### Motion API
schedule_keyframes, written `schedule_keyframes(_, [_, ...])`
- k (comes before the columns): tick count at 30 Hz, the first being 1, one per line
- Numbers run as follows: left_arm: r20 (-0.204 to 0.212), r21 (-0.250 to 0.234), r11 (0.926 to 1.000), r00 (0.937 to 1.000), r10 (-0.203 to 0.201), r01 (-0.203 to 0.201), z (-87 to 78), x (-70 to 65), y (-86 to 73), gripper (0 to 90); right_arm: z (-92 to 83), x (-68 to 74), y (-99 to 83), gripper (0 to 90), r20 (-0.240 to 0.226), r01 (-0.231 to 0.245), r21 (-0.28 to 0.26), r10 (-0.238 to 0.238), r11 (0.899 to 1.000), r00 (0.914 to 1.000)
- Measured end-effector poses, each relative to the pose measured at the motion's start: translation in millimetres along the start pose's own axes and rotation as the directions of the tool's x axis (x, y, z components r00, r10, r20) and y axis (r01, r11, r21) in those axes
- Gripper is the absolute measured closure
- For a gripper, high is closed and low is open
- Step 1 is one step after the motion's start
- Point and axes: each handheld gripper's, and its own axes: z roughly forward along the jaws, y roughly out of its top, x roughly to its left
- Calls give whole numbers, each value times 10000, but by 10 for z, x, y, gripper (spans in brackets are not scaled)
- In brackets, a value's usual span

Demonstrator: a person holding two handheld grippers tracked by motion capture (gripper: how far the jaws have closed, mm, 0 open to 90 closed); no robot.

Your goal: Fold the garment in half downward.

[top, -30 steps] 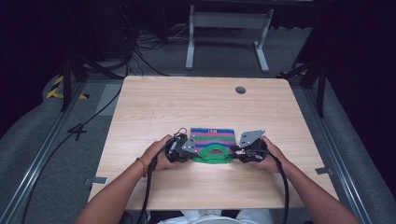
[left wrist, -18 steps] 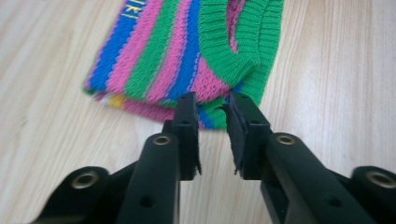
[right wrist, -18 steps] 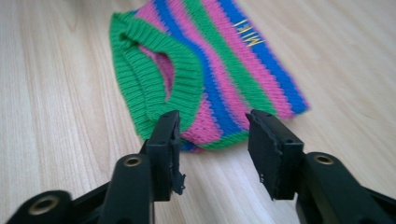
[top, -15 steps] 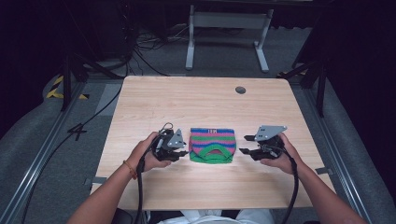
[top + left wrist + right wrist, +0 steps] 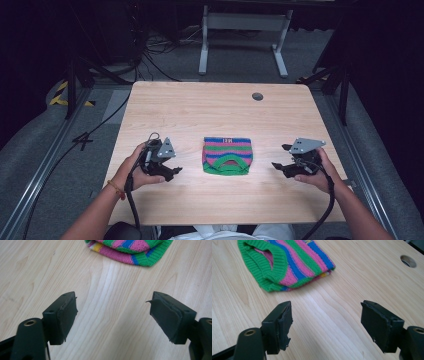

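High view: the striped knit garment (image 5: 227,155) is lying folded flat mid-desk (image 5: 210,110), with the left tool (image 5: 172,171) and right tool (image 5: 278,164) sitting well apart on either side, likely clear of it by intent. Left gripper view: jaws are gaping wide over bare pale wood, empty. Right gripper view: same, spread and holding nothing; dark room, cables trailing on grey floor.

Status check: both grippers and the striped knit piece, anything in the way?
Left gripper open, empty. Right gripper open, empty. Folded pink, green and blue striped knit garment flat on the light wooden table between them, untouched. Nothing in the way.
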Motion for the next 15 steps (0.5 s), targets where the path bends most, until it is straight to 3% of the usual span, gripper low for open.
schedule_keyframes(4, [-115, -9, 9990, 9990, -438, 438, -93, 15, -161, 222, -86, -66, -145, 246, 295, -459, -57, 460, 9989, 9985])
schedule_keyframes(9, [-149, 308, 9941, 9946, -1031, 1035, -76, 61, -472, 222, -191, -163, -404, 228, 735, -1160, -14, 1157, 9933, 9906])
schedule_keyframes(15, [-193, 8, 9863, 9862, -1647, 1648, -138, 118, -788, 222, -289, -264, -676, 235, 1147, -1806, -30, 1797, 9836, 9770])
